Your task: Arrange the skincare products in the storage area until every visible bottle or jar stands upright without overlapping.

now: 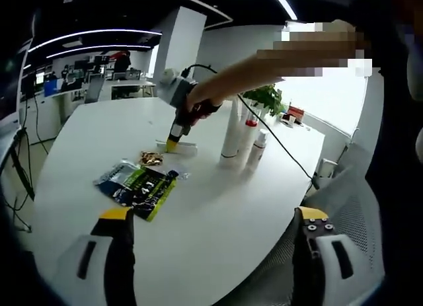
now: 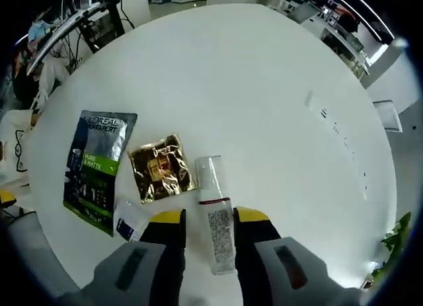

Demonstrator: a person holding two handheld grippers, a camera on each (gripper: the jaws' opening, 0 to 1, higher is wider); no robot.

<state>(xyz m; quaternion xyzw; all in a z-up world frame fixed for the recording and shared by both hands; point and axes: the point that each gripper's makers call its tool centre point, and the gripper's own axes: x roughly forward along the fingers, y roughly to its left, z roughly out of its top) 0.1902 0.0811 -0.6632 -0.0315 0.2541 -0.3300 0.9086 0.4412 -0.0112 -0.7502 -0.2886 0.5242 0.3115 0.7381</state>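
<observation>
While the bottle (image 2: 215,217) lies flat on the white table (image 2: 277,94), its long axis runs 12 to 6 between the right gripper's (image 2: 209,221) spread, unclenched jaws, cap toward 12. 3 bottles (image 1: 241,139) stand upright beyond. The left gripper (image 1: 215,221) hangs open, well apart.

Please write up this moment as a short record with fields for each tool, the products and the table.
right tool: jaws open on either side of a lying white bottle
left tool: open, holding nothing
upright bottles: grouped on the table
flat packets: green sachet, gold sachet
surface: white round table
</observation>
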